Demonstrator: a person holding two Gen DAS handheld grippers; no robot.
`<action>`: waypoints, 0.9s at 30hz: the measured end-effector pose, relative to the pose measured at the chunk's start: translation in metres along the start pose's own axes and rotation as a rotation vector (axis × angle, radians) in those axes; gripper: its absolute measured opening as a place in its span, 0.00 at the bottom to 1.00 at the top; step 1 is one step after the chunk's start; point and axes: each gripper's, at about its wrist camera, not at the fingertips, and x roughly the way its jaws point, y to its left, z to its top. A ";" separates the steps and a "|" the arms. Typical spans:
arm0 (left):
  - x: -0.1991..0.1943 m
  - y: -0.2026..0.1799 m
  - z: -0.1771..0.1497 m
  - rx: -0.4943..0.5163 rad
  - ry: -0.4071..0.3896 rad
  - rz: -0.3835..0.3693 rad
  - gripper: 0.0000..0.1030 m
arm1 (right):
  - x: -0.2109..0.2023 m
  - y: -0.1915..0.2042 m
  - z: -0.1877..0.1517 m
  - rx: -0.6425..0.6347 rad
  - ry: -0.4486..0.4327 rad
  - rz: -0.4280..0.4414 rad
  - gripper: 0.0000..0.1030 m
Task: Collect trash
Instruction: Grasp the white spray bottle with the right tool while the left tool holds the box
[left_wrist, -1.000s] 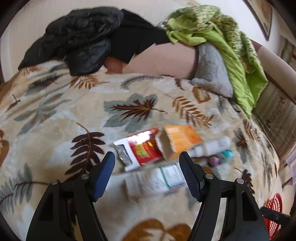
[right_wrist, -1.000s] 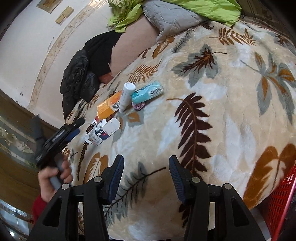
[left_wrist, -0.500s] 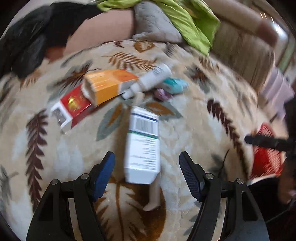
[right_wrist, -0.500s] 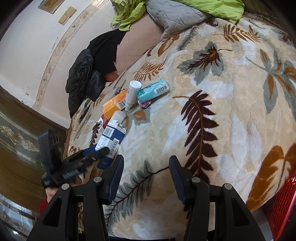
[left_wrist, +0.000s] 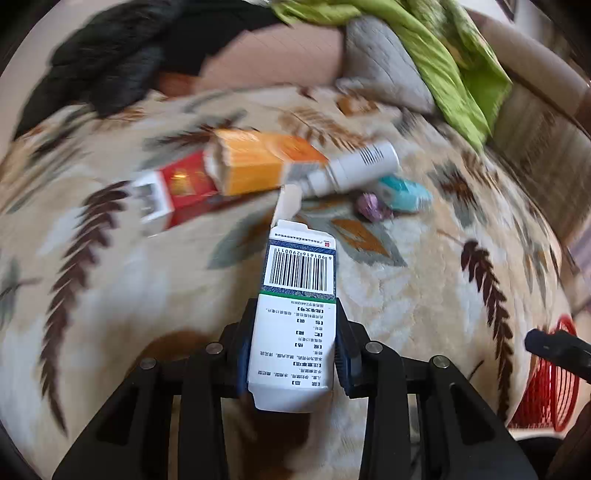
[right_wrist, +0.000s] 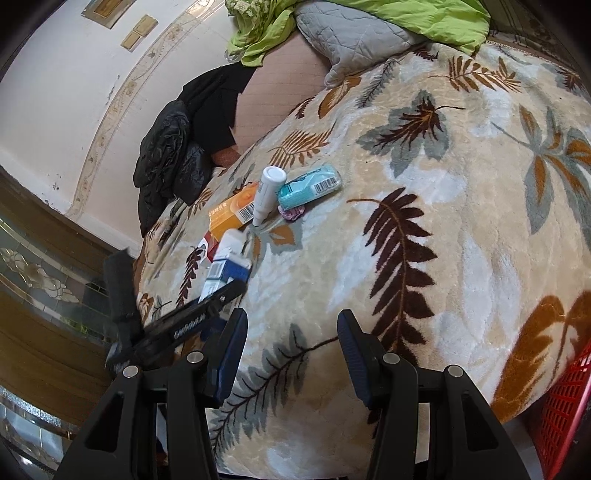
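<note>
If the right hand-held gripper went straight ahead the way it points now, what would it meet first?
Most likely the leaf-patterned blanket: between the open right hand-held gripper only bare blanket shows; the teal packet lies farther on, though depth is unclear.

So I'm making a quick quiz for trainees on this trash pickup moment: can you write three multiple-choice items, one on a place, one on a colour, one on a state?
1. Where is the white spray bottle?
A. in the red basket
B. on the leaf-print blanket beside the orange box
C. on the grey pillow

2. What colour is the small pack next to that bottle?
A. teal
B. black
C. yellow

3. What is the left gripper doing?
A. open above the blanket
B. shut with nothing in it
C. shut on the white barcode box

Answers:
1 B, it lies on the blanket, leaning on the orange box.
2 A, its wrapper is teal with a barcode.
3 C, both pads press the sides of the white barcode box.
</note>
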 end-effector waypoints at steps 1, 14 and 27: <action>-0.009 0.001 -0.004 -0.035 -0.013 -0.003 0.34 | 0.002 0.002 0.003 -0.005 0.001 0.006 0.53; -0.034 0.023 -0.019 -0.138 -0.144 0.122 0.34 | 0.101 0.040 0.140 -0.147 -0.024 -0.036 0.34; -0.031 0.062 -0.015 -0.211 -0.143 0.127 0.34 | 0.136 0.056 0.093 -0.219 0.246 0.063 0.32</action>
